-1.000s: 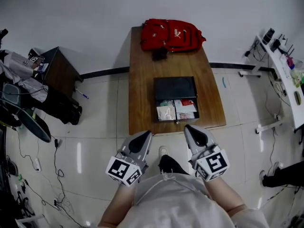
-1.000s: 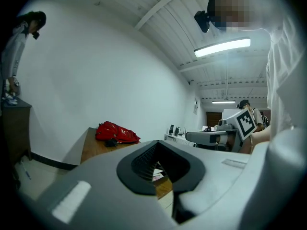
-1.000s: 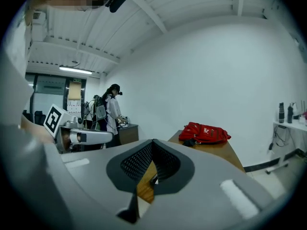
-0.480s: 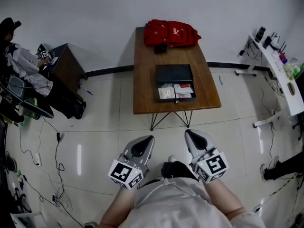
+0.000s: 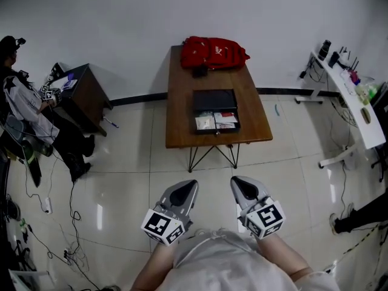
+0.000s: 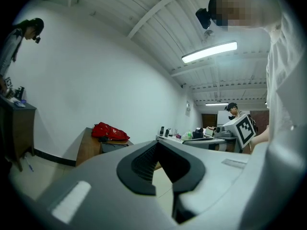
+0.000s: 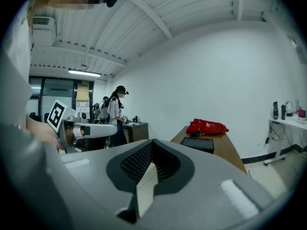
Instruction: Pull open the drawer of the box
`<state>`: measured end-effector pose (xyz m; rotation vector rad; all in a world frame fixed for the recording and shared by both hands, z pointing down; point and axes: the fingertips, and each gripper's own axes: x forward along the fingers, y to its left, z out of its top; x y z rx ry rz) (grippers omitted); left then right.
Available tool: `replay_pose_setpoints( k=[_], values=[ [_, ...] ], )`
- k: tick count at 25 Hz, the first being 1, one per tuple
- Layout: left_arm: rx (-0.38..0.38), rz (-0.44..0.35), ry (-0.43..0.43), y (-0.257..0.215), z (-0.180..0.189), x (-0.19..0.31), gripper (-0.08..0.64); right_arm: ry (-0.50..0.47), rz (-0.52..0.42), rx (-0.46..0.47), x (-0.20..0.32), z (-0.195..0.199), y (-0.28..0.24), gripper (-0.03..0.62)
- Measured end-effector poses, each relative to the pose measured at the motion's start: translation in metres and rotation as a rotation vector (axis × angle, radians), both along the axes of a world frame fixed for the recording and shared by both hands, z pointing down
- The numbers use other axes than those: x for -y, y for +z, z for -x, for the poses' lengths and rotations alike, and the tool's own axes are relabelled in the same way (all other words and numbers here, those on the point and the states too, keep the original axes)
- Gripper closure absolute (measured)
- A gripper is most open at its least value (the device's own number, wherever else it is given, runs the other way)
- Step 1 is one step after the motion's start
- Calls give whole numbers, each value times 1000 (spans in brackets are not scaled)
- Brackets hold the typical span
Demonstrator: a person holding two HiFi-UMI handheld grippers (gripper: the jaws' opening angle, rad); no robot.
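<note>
Drawer (image 5: 216, 122) is sitting pulled out of the black box (image 5: 214, 99) on the wooden table (image 5: 180, 111), contents showing, so the task is looking done. Left gripper (image 5: 190, 185) and right gripper (image 5: 236, 181) are hanging well apart from it, jaws pinched together, empty.

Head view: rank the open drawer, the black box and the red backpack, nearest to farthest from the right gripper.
From the right gripper:
1. open drawer, at the table's near edge.
2. black box, mid-table behind it.
3. red backpack, far end by the wall.
</note>
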<state>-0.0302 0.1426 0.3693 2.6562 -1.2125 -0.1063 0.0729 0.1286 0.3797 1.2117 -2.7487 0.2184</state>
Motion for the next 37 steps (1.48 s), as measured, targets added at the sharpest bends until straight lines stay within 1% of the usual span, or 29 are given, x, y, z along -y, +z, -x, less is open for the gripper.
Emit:
replay_pose_setpoints(
  k=[6, 10, 15, 21, 24, 30, 37],
  values=[
    [1, 6, -1, -1, -24, -7, 554, -23, 18, -12, -10, -15, -5, 584],
    [6, 6, -7, 0, -34, -9, 554, -42, 2, -10, -12, -21, -5, 584],
    [7, -2, -21, -3, -35, -9, 554, -49, 0, -14, -12, -24, -1, 584],
    [10, -9, -30, -2, -37, -8, 554, -30, 30, -29, -9, -26, 4, 584],
    [11, -9, -24, -3, -39, -6, 554, -25, 22, -28, -8, -25, 0, 584],
    [32, -11, -19, 1, -37, -1, 554, -16, 47, -20, -7, -26, 11, 584],
    [28, 0, -16, 1, -39, -1, 554, -8, 17, -32, -4, -31, 4, 584]
  ],
)
